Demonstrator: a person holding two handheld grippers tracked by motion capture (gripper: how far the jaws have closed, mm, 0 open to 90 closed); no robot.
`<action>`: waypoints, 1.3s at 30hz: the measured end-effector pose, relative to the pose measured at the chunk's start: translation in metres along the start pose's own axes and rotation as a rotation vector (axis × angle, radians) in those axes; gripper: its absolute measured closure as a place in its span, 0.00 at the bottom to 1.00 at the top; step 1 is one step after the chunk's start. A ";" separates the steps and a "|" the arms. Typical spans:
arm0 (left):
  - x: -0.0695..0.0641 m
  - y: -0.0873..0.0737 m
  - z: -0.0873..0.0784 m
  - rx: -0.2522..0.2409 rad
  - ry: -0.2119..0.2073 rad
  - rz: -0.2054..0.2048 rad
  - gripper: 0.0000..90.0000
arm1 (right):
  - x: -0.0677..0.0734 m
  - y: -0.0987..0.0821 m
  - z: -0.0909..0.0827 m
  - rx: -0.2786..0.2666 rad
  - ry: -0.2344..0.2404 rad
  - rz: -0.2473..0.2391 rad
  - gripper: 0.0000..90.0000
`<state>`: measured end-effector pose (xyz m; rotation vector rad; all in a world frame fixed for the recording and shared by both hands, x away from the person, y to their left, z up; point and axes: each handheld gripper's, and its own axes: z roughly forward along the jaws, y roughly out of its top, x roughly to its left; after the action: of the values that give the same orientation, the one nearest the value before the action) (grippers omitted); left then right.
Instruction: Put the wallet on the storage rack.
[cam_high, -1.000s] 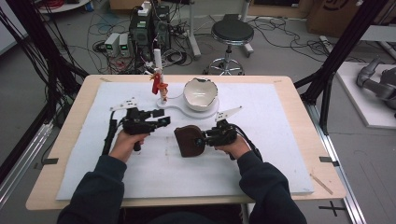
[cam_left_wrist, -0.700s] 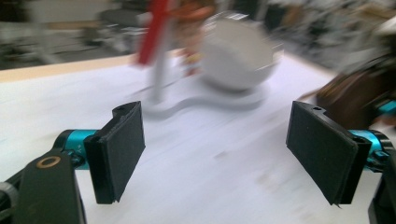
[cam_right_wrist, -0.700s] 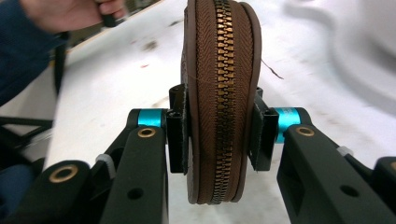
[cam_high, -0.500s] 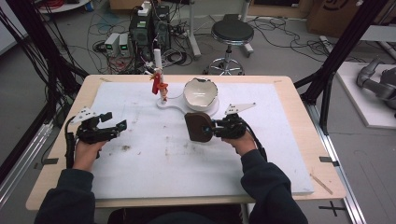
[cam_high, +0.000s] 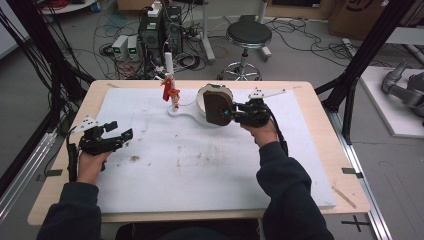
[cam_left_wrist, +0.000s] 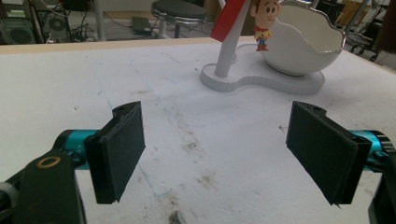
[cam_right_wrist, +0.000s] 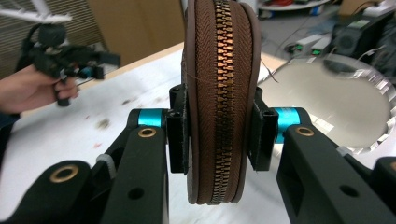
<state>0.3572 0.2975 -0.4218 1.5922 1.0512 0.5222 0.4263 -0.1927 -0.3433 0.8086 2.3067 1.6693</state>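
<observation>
the right gripper (cam_high: 234, 114) clamps a brown zipped pouch (cam_high: 216, 107) edge-on, held just before the white egg-shaped bowl (cam_high: 203, 95), likely to drop it in; the left gripper (cam_high: 120, 136), gaping and empty, waits well aside.

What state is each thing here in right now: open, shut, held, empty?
Left gripper: open, nothing between its fingers, low over the white mat.
Right gripper: shut on the brown zip case.
Brown zip case: zipped shut, held on edge off the table beside the bowl.
White egg-shaped bowl: upright on its stand; inside not clear.
Cowboy figurine: upright by the bowl.
</observation>
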 end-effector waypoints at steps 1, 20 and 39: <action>0.000 0.000 0.000 -0.003 -0.001 0.000 0.22 | -0.001 0.004 0.001 -0.007 -0.007 0.000 0.74; 0.004 -0.004 -0.001 -0.017 -0.033 -0.057 0.22 | -0.050 0.026 0.051 0.038 -0.190 -0.067 0.74; 0.006 -0.007 -0.005 -0.028 -0.034 -0.082 0.22 | -0.061 0.013 0.064 0.078 -0.238 -0.119 0.49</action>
<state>0.3542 0.3052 -0.4285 1.5214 1.0748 0.4514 0.5098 -0.1693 -0.3638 0.8190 2.2192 1.3622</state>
